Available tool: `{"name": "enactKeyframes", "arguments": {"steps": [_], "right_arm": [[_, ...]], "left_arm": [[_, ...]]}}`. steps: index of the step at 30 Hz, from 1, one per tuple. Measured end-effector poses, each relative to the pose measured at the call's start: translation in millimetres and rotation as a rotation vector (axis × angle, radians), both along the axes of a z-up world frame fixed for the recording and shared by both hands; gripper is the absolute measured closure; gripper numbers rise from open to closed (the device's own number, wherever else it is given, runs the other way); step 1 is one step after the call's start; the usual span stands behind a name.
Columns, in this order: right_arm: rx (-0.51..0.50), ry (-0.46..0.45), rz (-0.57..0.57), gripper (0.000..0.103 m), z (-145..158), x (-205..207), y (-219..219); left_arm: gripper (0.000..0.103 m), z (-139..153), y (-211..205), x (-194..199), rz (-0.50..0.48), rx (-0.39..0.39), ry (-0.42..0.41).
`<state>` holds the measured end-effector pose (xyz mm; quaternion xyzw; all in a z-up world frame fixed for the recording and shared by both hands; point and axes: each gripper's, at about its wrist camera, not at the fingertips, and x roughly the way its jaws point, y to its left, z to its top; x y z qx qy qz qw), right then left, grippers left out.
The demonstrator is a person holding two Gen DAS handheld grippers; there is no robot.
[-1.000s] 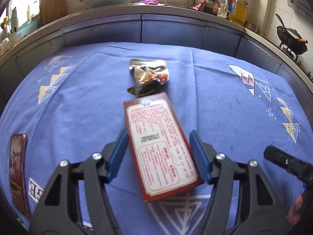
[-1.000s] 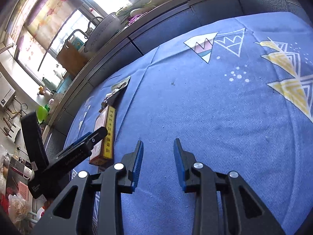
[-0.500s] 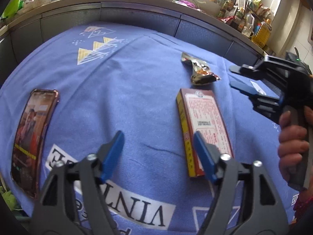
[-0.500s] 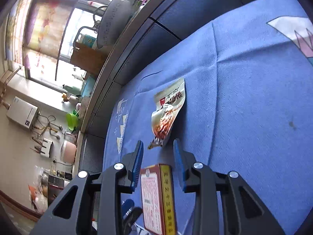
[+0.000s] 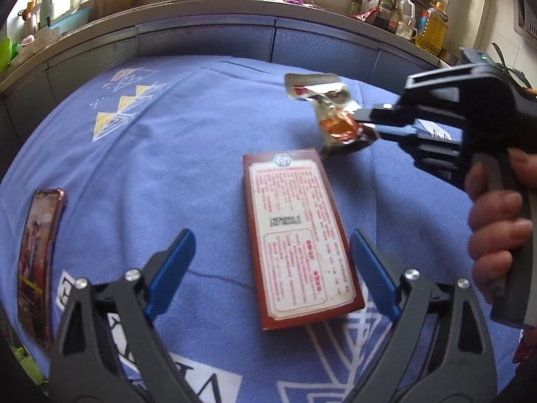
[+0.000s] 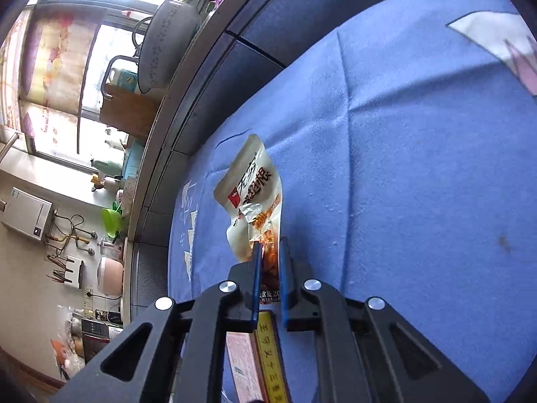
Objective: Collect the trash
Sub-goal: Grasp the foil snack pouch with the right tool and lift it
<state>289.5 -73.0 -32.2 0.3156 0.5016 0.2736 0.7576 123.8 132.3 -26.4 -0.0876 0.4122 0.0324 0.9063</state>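
Foil wrapper [image 6: 252, 201], pinched by right tool [image 6: 268, 252], points away; left tool [image 5: 272, 268] spread.

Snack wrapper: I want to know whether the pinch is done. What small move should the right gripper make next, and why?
Probably a short lift. The right gripper has its fingers shut on the lower end of the snack wrapper, whose upper end seems to rest on the blue cloth. The left gripper is open around the red box.

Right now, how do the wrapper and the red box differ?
The wrapper is crumpled and shiny; the box is flat and stiff. The right hand-held gripper pinches the wrapper; the box lies untouched between the left hand-held gripper's open fingers. Both are over the blue cloth.
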Motion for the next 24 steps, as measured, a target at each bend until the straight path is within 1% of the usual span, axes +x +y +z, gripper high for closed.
{"name": "enactKeyframes", "arguments": {"steps": [2,5,8,9,10,13,15,16,17,18,19,21,24], "right_arm": [[0.006,-0.005,-0.025,0.095,-1,-15,-28],[0.039,0.01,-0.075,0.095,-8,-45,-69],[0.085,0.026,-0.12,0.095,-17,-80,-107],[0.1,0.029,-0.142,0.095,-20,-91,-119],[0.11,0.027,-0.165,0.095,-22,-103,-130],[0.122,0.014,-0.237,0.095,-28,-139,-161],[0.123,0.007,-0.276,0.095,-30,-158,-179],[0.122,0.003,-0.289,0.095,-30,-165,-186],[0.12,-0.001,-0.303,0.095,-29,-173,-194],[0.114,-0.009,-0.316,0.095,-27,-178,-200],[0.101,-0.02,-0.329,0.095,-24,-184,-205],[0.078,-0.039,-0.356,0.095,-20,-194,-217],[0.082,-0.038,-0.381,0.095,-22,-205,-228]], "left_arm": [[0.015,-1,1,0,0.003,-0.009,0.0],[0.018,0,-3,0,-0.008,-0.007,-0.002],[0.025,0,-8,0,-0.017,-0.022,0.002],[0.032,1,-9,0,-0.018,-0.027,0.001],[0.042,2,-10,0,-0.028,-0.04,-0.002],[0.044,3,-13,0,-0.027,-0.051,0.006],[0.045,3,-9,0,-0.024,-0.09,0.016],[0.05,3,-7,-1,-0.026,-0.121,0.021],[0.058,5,-3,-4,-0.013,-0.133,0.012],[0.07,10,-1,-8,-0.009,-0.136,-0.007],[0.076,14,0,-11,-0.028,-0.152,-0.015],[0.078,19,-2,-16,-0.054,-0.172,-0.017],[0.078,19,-8,-18,-0.062,-0.118,-0.005]]}}
